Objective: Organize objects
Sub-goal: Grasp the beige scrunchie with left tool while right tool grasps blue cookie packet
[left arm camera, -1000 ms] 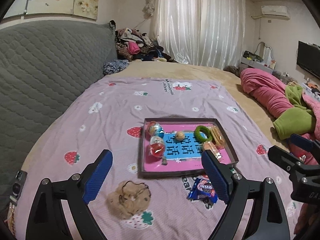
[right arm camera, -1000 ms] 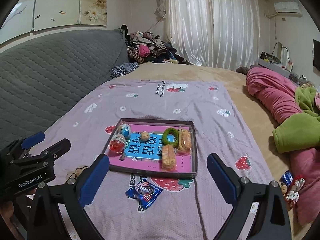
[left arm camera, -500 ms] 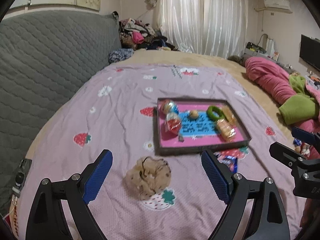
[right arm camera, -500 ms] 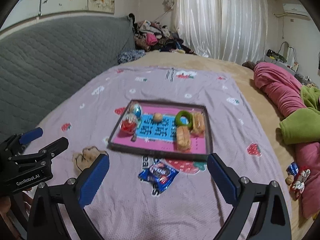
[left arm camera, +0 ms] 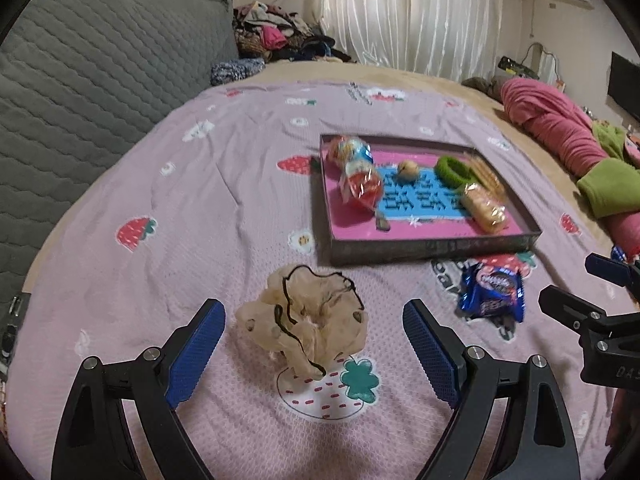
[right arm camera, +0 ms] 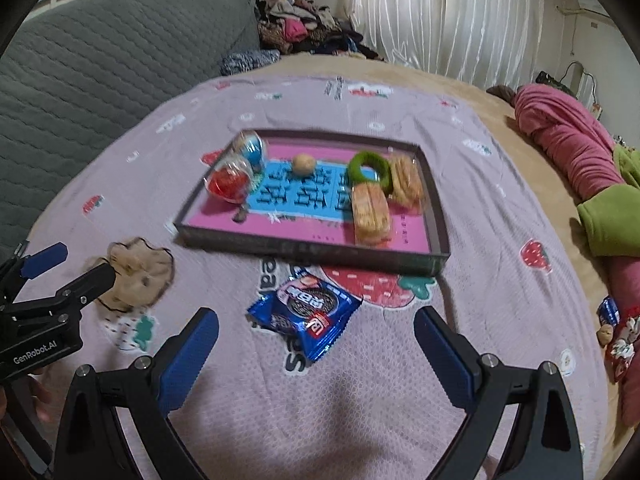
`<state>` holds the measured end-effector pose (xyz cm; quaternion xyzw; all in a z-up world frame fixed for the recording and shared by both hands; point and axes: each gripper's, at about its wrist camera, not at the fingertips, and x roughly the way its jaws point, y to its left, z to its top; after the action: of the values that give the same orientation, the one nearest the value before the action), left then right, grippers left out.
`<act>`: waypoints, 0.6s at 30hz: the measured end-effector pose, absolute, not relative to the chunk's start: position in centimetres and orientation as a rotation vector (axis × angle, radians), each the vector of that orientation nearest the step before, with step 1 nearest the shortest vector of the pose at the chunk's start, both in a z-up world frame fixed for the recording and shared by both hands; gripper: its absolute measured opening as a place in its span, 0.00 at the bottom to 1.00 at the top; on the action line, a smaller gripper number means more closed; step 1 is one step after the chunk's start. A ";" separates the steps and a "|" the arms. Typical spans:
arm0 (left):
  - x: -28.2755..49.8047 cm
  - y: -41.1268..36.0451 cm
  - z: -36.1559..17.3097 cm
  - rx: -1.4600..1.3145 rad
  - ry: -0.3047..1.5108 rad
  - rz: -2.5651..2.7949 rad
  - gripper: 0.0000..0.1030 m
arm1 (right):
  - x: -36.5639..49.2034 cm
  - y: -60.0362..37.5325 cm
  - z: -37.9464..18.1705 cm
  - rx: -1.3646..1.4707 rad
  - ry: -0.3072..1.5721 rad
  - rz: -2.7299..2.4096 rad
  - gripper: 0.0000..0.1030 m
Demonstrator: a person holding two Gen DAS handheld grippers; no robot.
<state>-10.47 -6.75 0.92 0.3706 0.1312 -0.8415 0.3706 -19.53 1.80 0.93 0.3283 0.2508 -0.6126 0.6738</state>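
A dark-rimmed tray (left arm camera: 432, 245) (right arm camera: 312, 251) with a pink floor sits on the bedspread. It holds two toy capsules (right arm camera: 230, 178), a small round nut (right arm camera: 303, 164), a green ring (right arm camera: 368, 168) and two wrapped biscuits (right arm camera: 370, 212). A beige hair scrunchie (left arm camera: 306, 322) (right arm camera: 138, 270) lies in front of the tray, between the open fingers of my left gripper (left arm camera: 314, 338). A blue cookie packet (right arm camera: 304, 314) (left arm camera: 492, 292) lies just ahead of my open right gripper (right arm camera: 316, 342). Both grippers are empty.
The pink strawberry-print bedspread (left arm camera: 200, 200) covers the bed. A grey quilted headboard (left arm camera: 80, 80) stands at the left. Pink and green blankets (right arm camera: 580, 160) lie at the right, with small wrapped snacks (right arm camera: 614, 324) beside them. A clothes pile (left arm camera: 280, 36) sits at the back.
Both grippers moved forward and down toward the bedspread. The scrunchie now sits between the left fingers and the cookie packet just ahead of the right fingers.
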 end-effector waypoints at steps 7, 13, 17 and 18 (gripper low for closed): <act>-11.6 -8.1 -1.6 0.988 0.346 -2.148 0.88 | -19.2 -0.3 -1.8 0.769 0.610 -1.371 0.96; -12.6 -9.3 -2.9 1.017 0.355 -2.147 0.88 | -18.8 -2.3 -3.7 0.781 0.635 -1.367 0.96; -13.0 -9.8 -3.7 1.026 0.359 -2.153 0.88 | -18.6 -3.5 -4.8 0.794 0.654 -1.356 0.96; -13.1 -9.9 -3.9 1.030 0.365 -2.156 0.88 | -18.6 -3.7 -5.0 0.798 0.657 -1.353 0.96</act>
<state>-13.08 -9.93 -3.92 0.3984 0.1413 -0.8342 0.3542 -18.57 -3.71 -5.05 0.3523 0.2901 -0.5978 0.6591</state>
